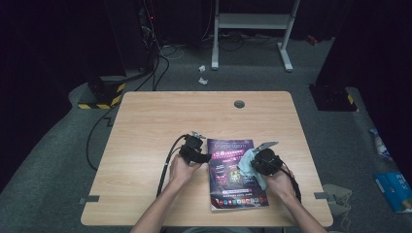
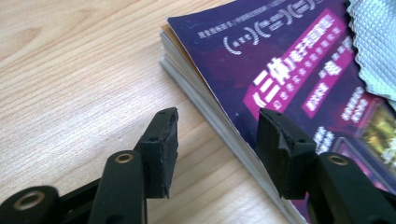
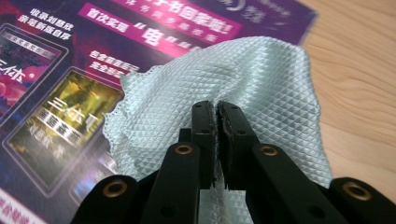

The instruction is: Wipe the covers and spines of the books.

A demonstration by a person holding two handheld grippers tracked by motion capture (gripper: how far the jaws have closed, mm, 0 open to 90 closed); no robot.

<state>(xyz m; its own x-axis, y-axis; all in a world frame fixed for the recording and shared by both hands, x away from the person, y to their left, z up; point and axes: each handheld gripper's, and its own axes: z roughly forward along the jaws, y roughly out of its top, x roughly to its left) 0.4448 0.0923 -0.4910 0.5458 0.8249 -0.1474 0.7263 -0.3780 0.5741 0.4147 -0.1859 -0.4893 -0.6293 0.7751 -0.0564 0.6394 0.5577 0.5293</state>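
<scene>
The left gripper [image 1: 206, 156] is sitting low over the wooden bench [image 1: 145, 116], held in the person's left hand [image 1: 180, 171] just beside the left edge of the book [image 1: 236, 174]. In the left gripper view its fingers [image 2: 161, 144] are standing spread apart with nothing between them; one finger is hanging over bare wood, the other over the purple cover, so the gap between them is straddling the book's [image 2: 280, 79] edge of stacked pages. A corner of the pale cloth [image 2: 373, 46] is showing at the upper right of that view.

The book is lying flat, cover up, on the near half of the bench, between the two hands. The cloth [image 1: 248, 165] is lying on the right part of the cover, reaching the book's right edge.

The right gripper [image 1: 256, 160], in the person's right hand [image 1: 279, 182], is resting at that edge. In the right gripper view its fingers [image 3: 205, 135] are pressed together, pinching a fold of the quilted, light green cloth [image 3: 261, 74], which is bunching up around them over the cover [image 3: 70, 70].
</scene>
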